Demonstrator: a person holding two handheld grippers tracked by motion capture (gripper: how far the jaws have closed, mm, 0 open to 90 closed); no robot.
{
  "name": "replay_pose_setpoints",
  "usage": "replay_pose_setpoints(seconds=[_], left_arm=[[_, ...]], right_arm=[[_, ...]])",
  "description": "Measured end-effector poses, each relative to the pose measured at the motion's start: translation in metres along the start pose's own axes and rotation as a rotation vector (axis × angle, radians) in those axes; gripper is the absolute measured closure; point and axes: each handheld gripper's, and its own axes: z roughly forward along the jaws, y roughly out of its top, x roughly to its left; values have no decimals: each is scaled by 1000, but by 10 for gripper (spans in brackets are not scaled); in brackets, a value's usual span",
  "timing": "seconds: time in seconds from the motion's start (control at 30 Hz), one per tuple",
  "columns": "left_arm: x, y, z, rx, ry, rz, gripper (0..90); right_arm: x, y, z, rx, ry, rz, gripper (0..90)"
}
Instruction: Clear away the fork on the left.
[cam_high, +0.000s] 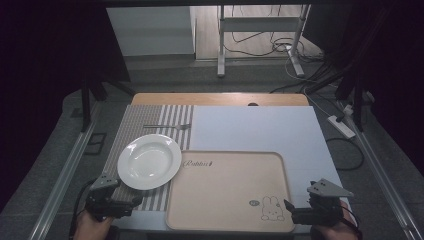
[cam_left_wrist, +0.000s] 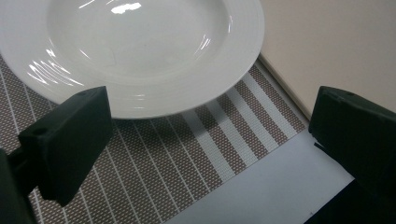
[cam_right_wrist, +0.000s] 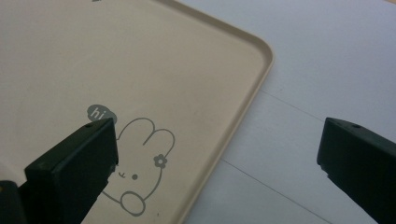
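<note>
Glossy white round plate (cam_high: 149, 161), woven striped placemat (cam_high: 150, 120), smooth beige tray (cam_high: 230, 192)

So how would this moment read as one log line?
left tongs: open, near white plate | right tongs: open, over beige tray corner | spoon: untouched

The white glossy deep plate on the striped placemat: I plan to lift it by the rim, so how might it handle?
The white glossy deep plate looks glazed ceramic, so probably stiff, breakable and slippery between hard jaws. Its broad rim gives a hold. Pushed, it would likely slide, perhaps dragging the striped woven placemat.
</note>
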Motion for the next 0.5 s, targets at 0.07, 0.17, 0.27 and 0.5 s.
replay_pose_setpoints(seconds=[0.07,0.17,0.27,0.5], left_arm=[[0,0,0,4,1,-3,8],[1,1,2,16,-4,-8,6],[1,3,5,47,-12,-6,0],[0,9,8,56,-43,-3,0]], right_arm=[[0,0,0,2,1,-3,0],[0,0,1,6,-2,-3,0],[0,0,1,8,-3,-3,0],[0,1,2,19,2,-8,0]])
